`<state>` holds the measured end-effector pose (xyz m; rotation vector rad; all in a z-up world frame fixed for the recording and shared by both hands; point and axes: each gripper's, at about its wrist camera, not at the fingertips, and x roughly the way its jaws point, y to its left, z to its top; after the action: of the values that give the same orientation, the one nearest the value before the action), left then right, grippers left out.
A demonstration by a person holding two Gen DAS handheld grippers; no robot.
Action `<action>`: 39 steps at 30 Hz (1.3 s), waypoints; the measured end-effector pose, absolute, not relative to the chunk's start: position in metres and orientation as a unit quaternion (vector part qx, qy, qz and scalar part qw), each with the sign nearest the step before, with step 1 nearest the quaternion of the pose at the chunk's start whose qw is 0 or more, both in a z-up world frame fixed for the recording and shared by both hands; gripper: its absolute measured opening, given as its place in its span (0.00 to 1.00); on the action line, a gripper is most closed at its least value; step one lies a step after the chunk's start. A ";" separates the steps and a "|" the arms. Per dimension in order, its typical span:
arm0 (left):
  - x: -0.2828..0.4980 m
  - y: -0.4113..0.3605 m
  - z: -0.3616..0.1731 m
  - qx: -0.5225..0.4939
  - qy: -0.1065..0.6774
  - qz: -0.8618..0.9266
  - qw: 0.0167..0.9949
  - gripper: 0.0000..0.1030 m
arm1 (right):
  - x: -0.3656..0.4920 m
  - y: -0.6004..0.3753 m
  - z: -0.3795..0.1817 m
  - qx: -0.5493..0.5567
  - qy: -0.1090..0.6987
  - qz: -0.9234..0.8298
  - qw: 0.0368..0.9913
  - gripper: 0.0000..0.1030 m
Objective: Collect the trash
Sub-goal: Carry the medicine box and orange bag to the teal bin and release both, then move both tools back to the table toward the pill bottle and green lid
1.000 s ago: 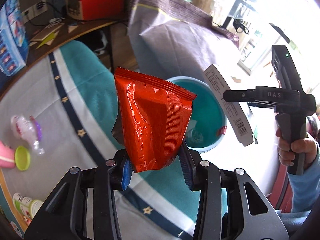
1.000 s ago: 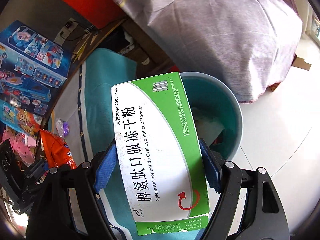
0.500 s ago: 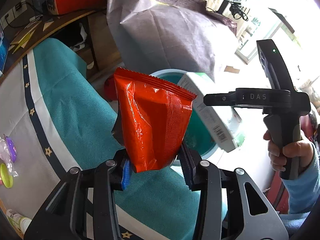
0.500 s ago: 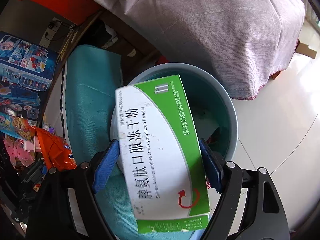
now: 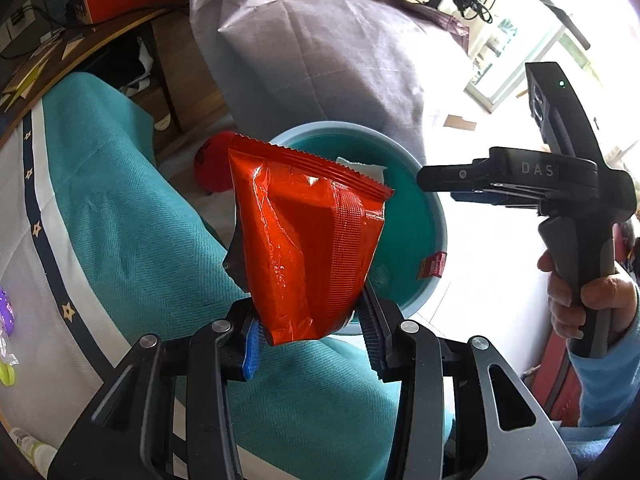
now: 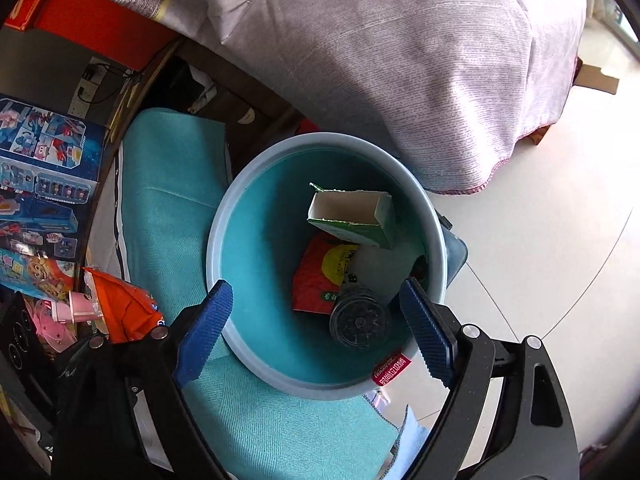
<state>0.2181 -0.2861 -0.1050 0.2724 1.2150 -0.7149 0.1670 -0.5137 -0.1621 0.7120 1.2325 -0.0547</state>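
Observation:
My left gripper [image 5: 310, 338] is shut on an orange-red snack bag [image 5: 304, 236] and holds it upright over the table edge, beside the light blue trash bin [image 5: 438, 216]. My right gripper [image 6: 316, 332] is open and empty above the bin [image 6: 224, 216]. The green and white medicine box [image 6: 352, 216] lies inside the bin, on a red wrapper [image 6: 320, 276] and a dark round lid [image 6: 360, 318]. The right gripper [image 5: 460, 184] also shows in the left wrist view, over the bin. The snack bag [image 6: 120, 304] shows at the left of the right wrist view.
A teal cloth with a white and navy star border [image 5: 120, 216] covers the table. A grey-purple covered piece of furniture [image 6: 400, 60] stands behind the bin. A red ball [image 5: 214, 168] lies on the floor. Toy boxes [image 6: 40, 184] stand at the left. Small toys [image 5: 6, 320] lie on the table.
My right gripper opened and the medicine box dropped into the bin. My left gripper moved with the snack bag closer to the bin.

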 end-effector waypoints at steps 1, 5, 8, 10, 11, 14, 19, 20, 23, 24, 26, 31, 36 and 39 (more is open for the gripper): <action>0.218 -0.290 -0.107 0.127 0.558 -0.330 0.750 0.41 | 0.166 -0.516 -0.161 0.329 0.563 -0.028 0.757 0.80; 0.217 -0.307 -0.117 0.135 0.565 -0.338 0.740 0.43 | 0.160 -0.522 -0.158 0.329 0.560 -0.038 0.759 0.82; 0.216 -0.317 -0.122 0.140 0.564 -0.341 0.739 0.54 | 0.156 -0.526 -0.158 0.329 0.564 -0.046 0.756 0.82; 0.215 -0.321 -0.123 0.143 0.560 -0.342 0.741 0.61 | 0.154 -0.528 -0.159 0.330 0.565 -0.049 0.755 0.82; 0.215 -0.322 -0.123 0.146 0.558 -0.340 0.743 0.67 | 0.153 -0.529 -0.159 0.330 0.565 -0.051 0.754 0.82; 0.215 -0.318 -0.123 0.149 0.555 -0.333 0.748 0.80 | 0.152 -0.529 -0.158 0.331 0.566 -0.054 0.753 0.82; 0.217 -0.307 -0.121 0.137 0.560 -0.324 0.750 0.84 | 0.154 -0.522 -0.158 0.331 0.571 -0.052 0.749 0.83; 0.217 -0.304 -0.120 0.134 0.561 -0.323 0.750 0.85 | 0.155 -0.519 -0.158 0.329 0.573 -0.052 0.749 0.84; 0.214 -0.298 -0.118 0.130 0.560 -0.319 0.754 0.89 | 0.156 -0.511 -0.155 0.321 0.576 -0.049 0.750 0.84; 0.213 -0.297 -0.117 0.129 0.559 -0.319 0.754 0.89 | 0.156 -0.508 -0.153 0.318 0.577 -0.048 0.750 0.84; 0.211 -0.293 -0.114 0.125 0.559 -0.318 0.756 0.90 | 0.156 -0.502 -0.149 0.312 0.579 -0.047 0.752 0.84; 0.206 -0.282 -0.103 0.115 0.551 -0.318 0.763 0.90 | 0.155 -0.485 -0.135 0.294 0.579 -0.043 0.759 0.84; 0.199 -0.259 -0.091 0.097 0.541 -0.314 0.774 0.92 | 0.154 -0.463 -0.120 0.273 0.579 -0.035 0.767 0.84; 0.195 -0.243 -0.084 0.087 0.536 -0.307 0.781 0.93 | 0.154 -0.445 -0.114 0.262 0.581 -0.028 0.770 0.84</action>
<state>0.1950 -0.2435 -0.0844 0.1873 1.1588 -0.6637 0.1545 -0.4446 -0.1143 0.5679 1.2607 -0.0598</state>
